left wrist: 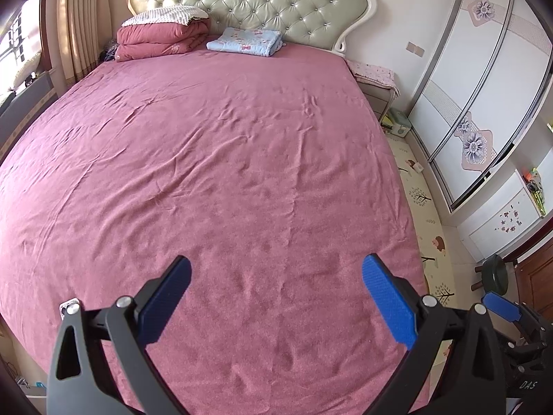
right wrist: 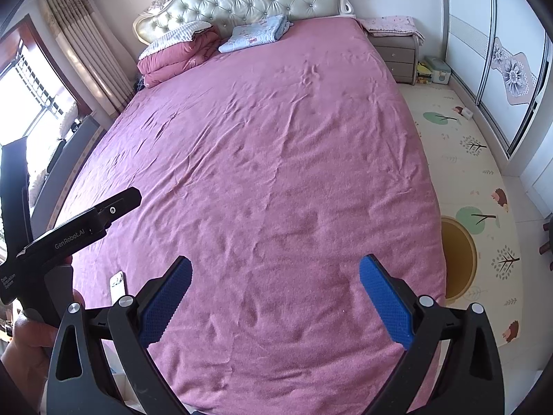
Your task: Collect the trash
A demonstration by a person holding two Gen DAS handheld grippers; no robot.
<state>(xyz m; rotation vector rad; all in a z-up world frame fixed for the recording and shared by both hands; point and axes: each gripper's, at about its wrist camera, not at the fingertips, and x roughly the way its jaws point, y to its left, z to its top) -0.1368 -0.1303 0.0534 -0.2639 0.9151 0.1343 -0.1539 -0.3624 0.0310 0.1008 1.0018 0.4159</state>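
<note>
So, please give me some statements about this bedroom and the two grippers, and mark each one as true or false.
1. Both the left gripper and the right gripper are open and hold nothing. True.
2. The bed sheet is green. False: it is pink.
3. A folded light blue blanket lies near the headboard. True.
4. The white phone lies on the floor mat. False: it lies on the bed's edge.
</note>
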